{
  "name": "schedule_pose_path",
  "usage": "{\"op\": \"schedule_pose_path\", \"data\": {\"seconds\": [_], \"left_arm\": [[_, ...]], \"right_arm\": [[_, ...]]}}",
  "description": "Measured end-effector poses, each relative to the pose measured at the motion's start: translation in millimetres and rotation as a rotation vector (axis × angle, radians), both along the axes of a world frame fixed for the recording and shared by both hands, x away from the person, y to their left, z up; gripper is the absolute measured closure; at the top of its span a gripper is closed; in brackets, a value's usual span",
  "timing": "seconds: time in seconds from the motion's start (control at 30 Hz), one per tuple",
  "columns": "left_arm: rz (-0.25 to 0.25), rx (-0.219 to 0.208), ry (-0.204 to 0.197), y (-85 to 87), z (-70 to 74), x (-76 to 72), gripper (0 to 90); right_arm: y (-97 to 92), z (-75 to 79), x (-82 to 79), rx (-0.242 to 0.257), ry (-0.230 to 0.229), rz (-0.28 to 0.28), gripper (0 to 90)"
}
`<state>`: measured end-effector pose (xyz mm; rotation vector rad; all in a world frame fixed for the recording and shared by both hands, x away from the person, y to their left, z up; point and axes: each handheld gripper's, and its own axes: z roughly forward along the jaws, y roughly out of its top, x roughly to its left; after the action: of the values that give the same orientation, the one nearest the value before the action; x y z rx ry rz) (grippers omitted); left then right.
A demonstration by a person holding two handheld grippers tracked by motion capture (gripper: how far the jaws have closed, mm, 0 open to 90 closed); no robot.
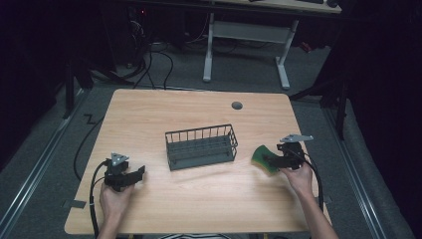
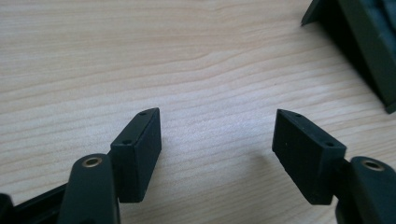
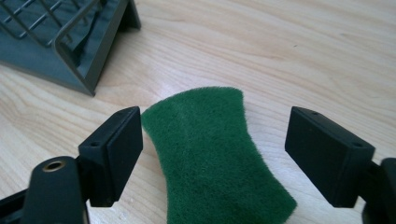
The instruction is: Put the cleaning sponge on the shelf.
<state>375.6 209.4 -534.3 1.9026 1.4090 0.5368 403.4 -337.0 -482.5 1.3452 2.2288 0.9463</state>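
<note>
Step in hand: the right gripper [image 3: 212, 154] is straddling the green sponge [image 3: 217, 158], which is lying flat on the wooden table [image 1: 199, 199], just beside the wire basket [image 1: 201, 147].
Right gripper: its jaws are standing wide apart, the pads clear of the sponge's edges, so nothing is being gripped.
Left gripper: the left gripper [image 2: 217, 154] is hanging open over bare wood, holding nothing.
Doing it well: the person is best centring the sponge's narrow waist between the pads, then squeezing gently and evenly.
Risk: a sponge this soft is likely buckling if pinched off-centre.
</note>
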Motion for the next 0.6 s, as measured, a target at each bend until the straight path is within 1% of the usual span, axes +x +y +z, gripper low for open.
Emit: {"op": "schedule_pose_path", "data": {"seconds": [0.07, 0.13, 0.17, 0.27, 0.37, 0.47, 0.6], "left_arm": [[-0.001, 0.007, -0.006, -0.4, -0.5, -0.3, 32.7], [0.0, 0.012, -0.021, -1.1, -2.1, -0.9, 32.7], [-0.004, 0.02, -0.021, -1.5, -2.1, -1.0, 32.6], [-0.004, 0.035, -0.025, -3.4, -2.3, -1.1, 32.1], [-0.003, 0.036, -0.024, -3.4, -2.3, -1.1, 32.1], [-0.002, 0.058, -0.027, -5.6, -2.5, -1.2, 31.8], [-0.002, 0.056, -0.027, -5.3, -2.5, -1.2, 31.6]], "right_arm": [[1.4, -1.9, 1.2, -0.006, -0.006, 0.014, 17.4], [3.6, -4.3, 3.1, -0.013, -0.005, 0.023, 17.0], [4.6, -5.9, 4.4, -0.018, -0.002, 0.026, 16.9], [6.1, -11.6, 8.0, -0.028, 0.013, 0.034, 16.1], [6.6, -16.0, 10.8, -0.034, 0.025, 0.039, 15.7], [6.8, -19.9, 13.7, -0.035, 0.035, 0.04, 15.6], [7.2, -25.6, 16.4, -0.042, 0.055, 0.054, 15.6]]}}
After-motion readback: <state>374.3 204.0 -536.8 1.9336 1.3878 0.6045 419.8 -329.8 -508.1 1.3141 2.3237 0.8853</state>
